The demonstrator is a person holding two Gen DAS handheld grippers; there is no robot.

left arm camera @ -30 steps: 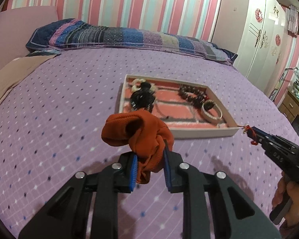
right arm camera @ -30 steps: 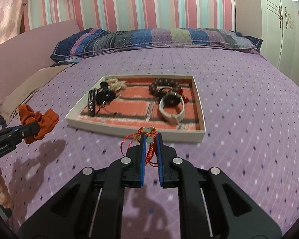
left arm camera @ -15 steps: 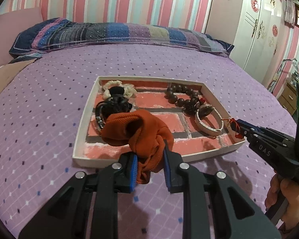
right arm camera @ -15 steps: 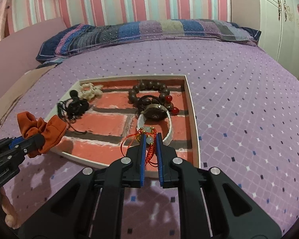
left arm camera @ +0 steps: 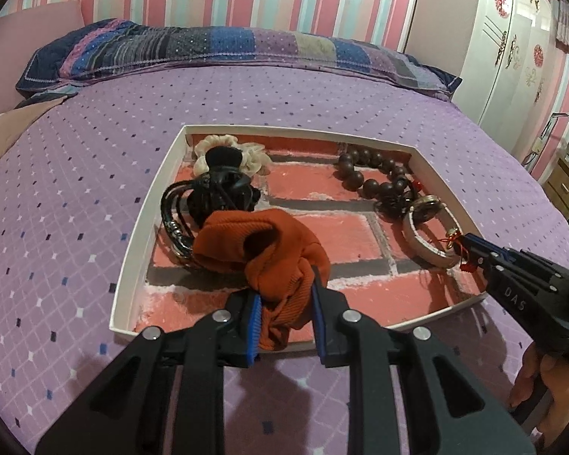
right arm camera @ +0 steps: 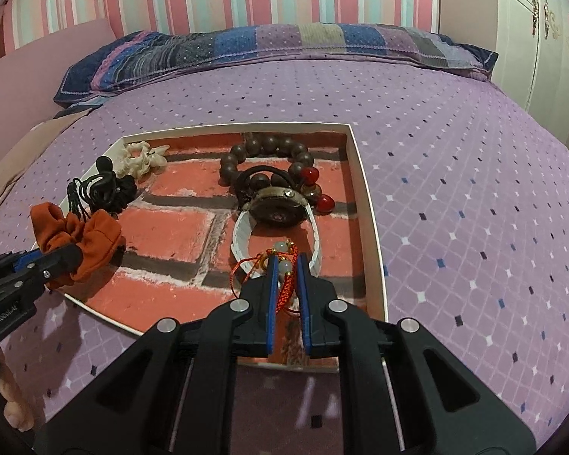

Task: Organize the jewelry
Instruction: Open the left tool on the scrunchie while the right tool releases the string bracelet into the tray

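My left gripper (left arm camera: pixel 285 284) is shut on an orange scrunchie (left arm camera: pixel 261 242) and holds it over the near left part of a white tray (left arm camera: pixel 132 250) with a brick-pattern floor. My right gripper (right arm camera: pixel 284 261) is shut on a red string bracelet (right arm camera: pixel 280 265) with pale beads, over the tray's near right part (right arm camera: pixel 375 250). In the tray lie a cream scrunchie (left arm camera: pixel 227 151), black hair ties (left arm camera: pixel 216 193), a dark bead bracelet (right arm camera: pixel 265 148) and a white-strapped watch (right arm camera: pixel 277 208). Each gripper shows in the other's view: the right gripper (left arm camera: pixel 464 244), the left gripper (right arm camera: pixel 76 254).
The tray rests on a purple dotted bedspread (right arm camera: pixel 474 189). A striped patchwork pillow (left arm camera: pixel 208 45) lies at the bed's head against a striped wall. A white wardrobe (left arm camera: pixel 512 38) stands at the right, and a beige cloth (left arm camera: pixel 3 132) lies at the left.
Both grippers have moved forward from in front of the tray to over its near part, still holding the scrunchie and the red bracelet.
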